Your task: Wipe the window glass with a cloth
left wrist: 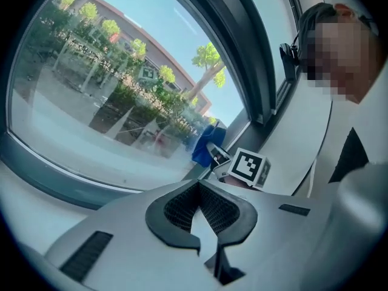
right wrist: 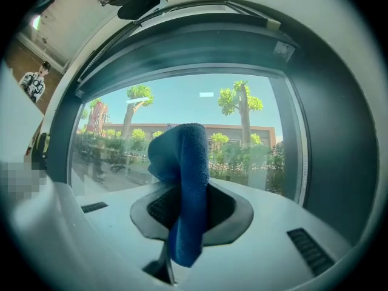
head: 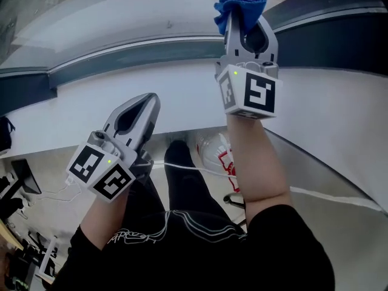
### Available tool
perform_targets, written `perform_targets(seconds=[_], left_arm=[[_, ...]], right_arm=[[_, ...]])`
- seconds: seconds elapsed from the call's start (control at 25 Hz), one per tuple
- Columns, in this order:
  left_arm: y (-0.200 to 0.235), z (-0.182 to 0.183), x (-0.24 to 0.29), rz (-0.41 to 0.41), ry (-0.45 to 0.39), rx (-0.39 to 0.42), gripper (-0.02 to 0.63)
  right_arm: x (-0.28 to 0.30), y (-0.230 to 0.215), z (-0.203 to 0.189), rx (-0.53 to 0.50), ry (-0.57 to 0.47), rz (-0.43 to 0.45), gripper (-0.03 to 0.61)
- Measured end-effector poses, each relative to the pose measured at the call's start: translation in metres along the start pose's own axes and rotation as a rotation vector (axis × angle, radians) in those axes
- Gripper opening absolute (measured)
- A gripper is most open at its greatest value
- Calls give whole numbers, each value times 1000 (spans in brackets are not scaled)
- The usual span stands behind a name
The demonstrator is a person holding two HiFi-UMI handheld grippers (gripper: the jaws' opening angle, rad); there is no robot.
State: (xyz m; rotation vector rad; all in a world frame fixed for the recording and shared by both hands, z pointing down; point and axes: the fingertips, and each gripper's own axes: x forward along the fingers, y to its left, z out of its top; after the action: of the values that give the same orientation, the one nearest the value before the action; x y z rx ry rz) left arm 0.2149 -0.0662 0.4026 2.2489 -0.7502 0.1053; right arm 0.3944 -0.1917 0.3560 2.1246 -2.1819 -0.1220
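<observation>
Setting: a large window with a dark frame (right wrist: 327, 162). Trees, a street and a low building show through the window glass (right wrist: 182, 102), and a white sill (head: 151, 96) lies below it.
Cloth: the blue cloth (head: 239, 2) sits at the top of the head view, right of centre. It is bunched and stands out past the tips.
Right claw (head: 245, 26): raised and clamped on the cloth. In the right gripper view the fold runs top to bottom through the middle of the frame.
Left claw (head: 142, 105): in the lower left of the head view, down by the sill. Its jaws are together with nothing between them.
Key relation: the glass lies straight ahead of the right claw, along its jaws, with the cloth leading. The left gripper view puts the cloth at the pane's lower right corner, beside the frame.
Contact: I cannot tell whether the cloth touches the glass.
Nearer hand: the right, clearly.
Next move, as I judge it: press the cloth flat on the pane and sweep it away from the frame.
</observation>
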Motion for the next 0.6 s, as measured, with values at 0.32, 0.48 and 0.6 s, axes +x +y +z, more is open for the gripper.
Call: perform_targets(seconds=[0.32,0.48,0.6], left_arm=[[-25,-13,45,-47,32,10,6],[-32,-19,60,-67,56,14,6],[-42,-22,70,-85,69,7,6]], right_arm=[[-16,-80,-20,29,17,-110,64],[-22,-113,-30,80,32,-188,64],[-24,-133,-30,99,25,-233,64]])
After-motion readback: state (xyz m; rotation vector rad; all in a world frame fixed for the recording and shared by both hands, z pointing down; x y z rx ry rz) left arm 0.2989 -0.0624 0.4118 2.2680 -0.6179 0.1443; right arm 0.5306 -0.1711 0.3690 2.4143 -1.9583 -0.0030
